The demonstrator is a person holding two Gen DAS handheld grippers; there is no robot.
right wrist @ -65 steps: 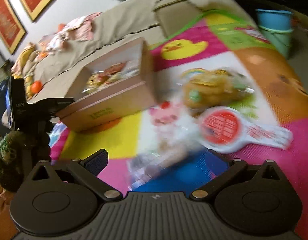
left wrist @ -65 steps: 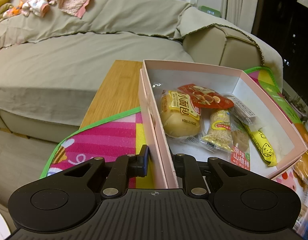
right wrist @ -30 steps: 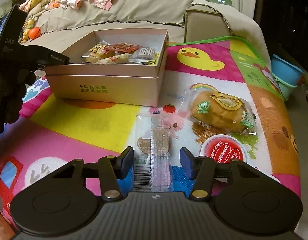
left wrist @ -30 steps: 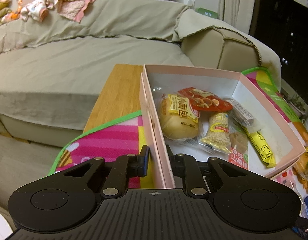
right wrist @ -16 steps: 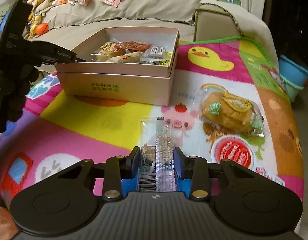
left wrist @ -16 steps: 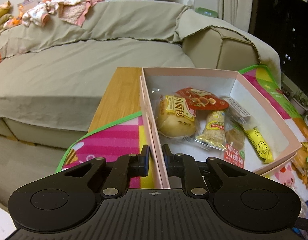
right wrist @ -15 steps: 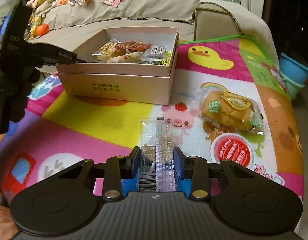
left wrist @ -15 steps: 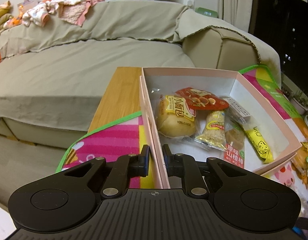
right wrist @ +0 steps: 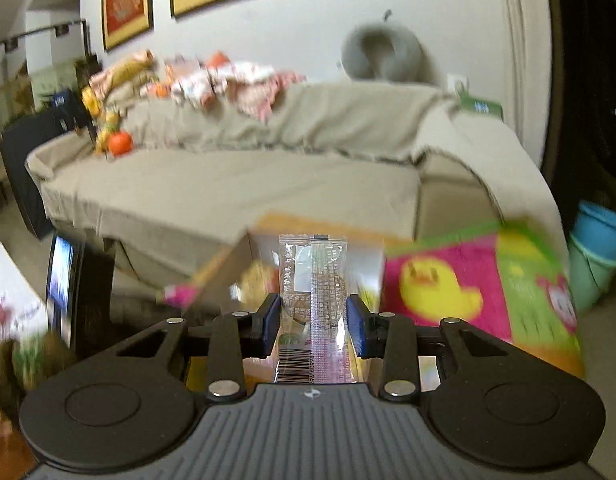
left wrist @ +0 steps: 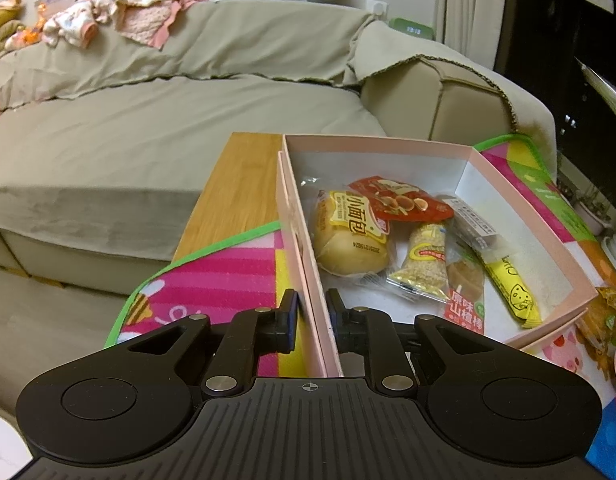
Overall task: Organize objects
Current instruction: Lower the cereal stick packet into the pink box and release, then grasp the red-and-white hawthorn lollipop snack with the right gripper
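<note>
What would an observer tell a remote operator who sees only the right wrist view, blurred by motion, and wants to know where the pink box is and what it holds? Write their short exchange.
Operator: Is the left gripper on the box?
Observer: Yes. The left gripper is shut on the near wall of the pink box.
Operator: What is inside?
Observer: A wrapped bun, a red snack packet, a sesame bar and a yellow cheese stick.
Operator: Is there room for my clear-wrapped biscuit?
Observer: Bare white floor shows at the far right corner.
</note>
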